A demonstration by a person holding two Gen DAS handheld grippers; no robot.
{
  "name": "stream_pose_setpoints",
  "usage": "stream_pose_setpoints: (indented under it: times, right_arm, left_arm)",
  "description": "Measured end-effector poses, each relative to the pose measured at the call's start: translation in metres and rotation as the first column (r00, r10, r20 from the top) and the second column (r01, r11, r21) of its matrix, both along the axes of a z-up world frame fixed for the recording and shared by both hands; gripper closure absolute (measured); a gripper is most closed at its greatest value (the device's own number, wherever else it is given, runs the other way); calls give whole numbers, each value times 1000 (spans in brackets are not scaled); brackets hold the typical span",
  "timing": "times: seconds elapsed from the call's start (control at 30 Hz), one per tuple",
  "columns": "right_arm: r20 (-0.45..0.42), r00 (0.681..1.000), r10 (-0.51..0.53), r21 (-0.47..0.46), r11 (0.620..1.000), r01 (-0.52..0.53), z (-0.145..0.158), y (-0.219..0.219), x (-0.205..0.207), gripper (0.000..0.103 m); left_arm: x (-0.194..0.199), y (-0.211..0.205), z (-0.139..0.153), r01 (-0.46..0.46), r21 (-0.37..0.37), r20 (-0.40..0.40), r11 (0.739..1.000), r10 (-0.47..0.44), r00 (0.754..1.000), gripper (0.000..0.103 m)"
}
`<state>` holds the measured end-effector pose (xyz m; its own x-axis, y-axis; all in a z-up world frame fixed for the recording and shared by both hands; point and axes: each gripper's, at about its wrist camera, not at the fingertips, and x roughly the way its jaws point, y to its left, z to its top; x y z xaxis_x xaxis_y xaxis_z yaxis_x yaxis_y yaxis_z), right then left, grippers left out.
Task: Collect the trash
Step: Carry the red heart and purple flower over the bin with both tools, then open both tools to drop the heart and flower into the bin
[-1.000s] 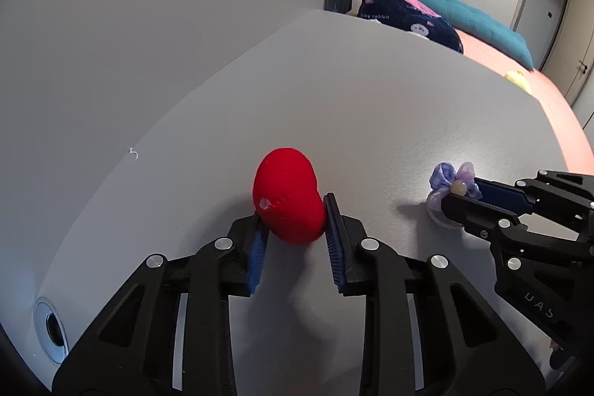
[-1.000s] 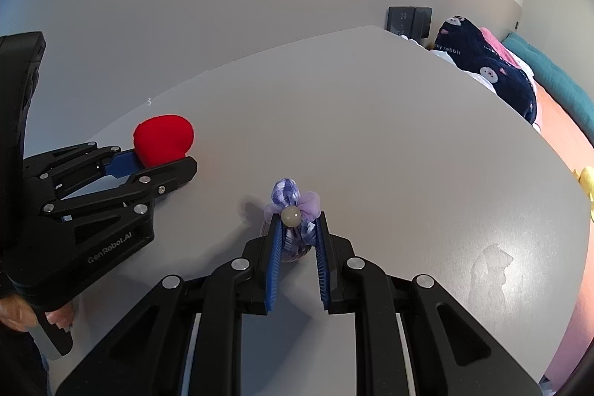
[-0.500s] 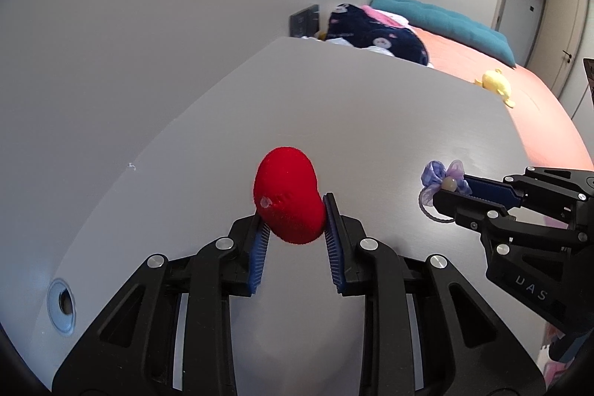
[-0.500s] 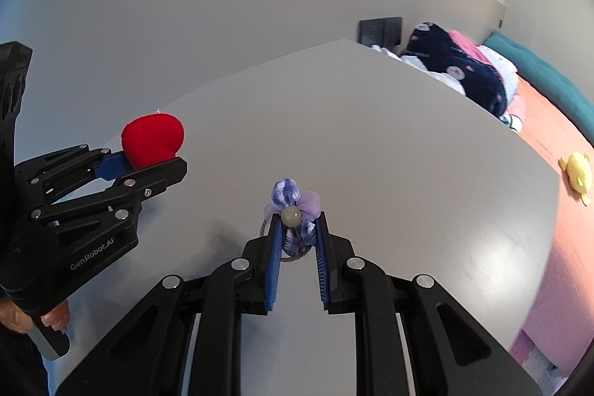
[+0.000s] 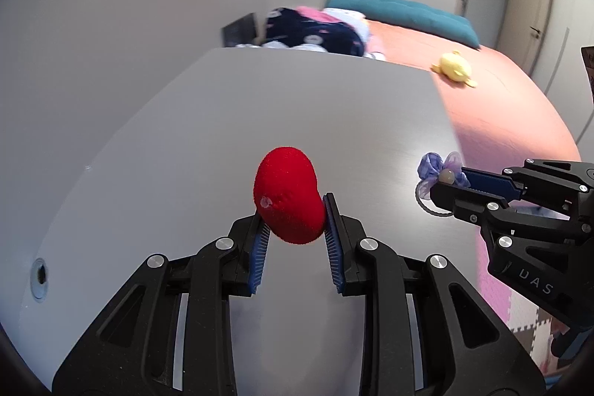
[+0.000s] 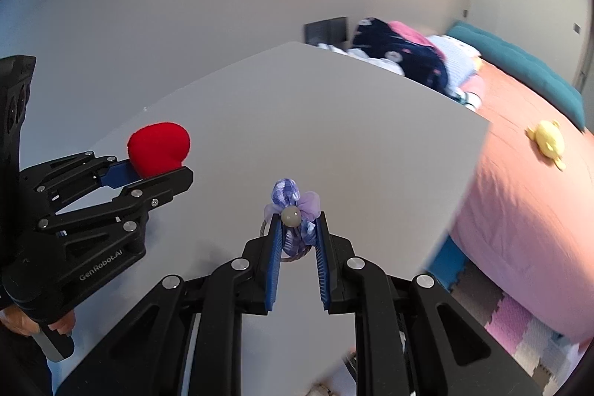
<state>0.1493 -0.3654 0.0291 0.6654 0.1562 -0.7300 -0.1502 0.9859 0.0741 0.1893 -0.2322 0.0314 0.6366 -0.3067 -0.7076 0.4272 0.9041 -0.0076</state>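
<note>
Two claw-mounted views, downward over shared table [image 5: 297, 106]

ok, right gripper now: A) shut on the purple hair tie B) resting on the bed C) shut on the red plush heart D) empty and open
A: in the right wrist view the right gripper has its pads pinching the purple hair tie; the red plush heart sits in the left gripper.

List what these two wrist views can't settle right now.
- Trash bin: in neither view.
- Lower part of the purple hair tie: right wrist view, hidden between the right gripper pads.
- Underside of the red plush heart: left wrist view, hidden by the left gripper.
- Dark box behind the table: blurred, both views.
- Person: only fingertips, cut off at the right wrist view's edge.
</note>
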Motion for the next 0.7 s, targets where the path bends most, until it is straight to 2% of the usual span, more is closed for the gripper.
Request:
stream_pose_setpoints:
  times: [0.4,0.7]
  right_arm:
    - [-4,987,-158,2,987,158,-9,-94,-69,84]
    - [-7,958,-288,15,958,288,-14,-162,-111,84]
  left_arm:
    - [-44,-95,-3,162,12,-2,987,-162,987,75]
    - [-83,-166,-8,305,37,-17,952,-304,952,75]
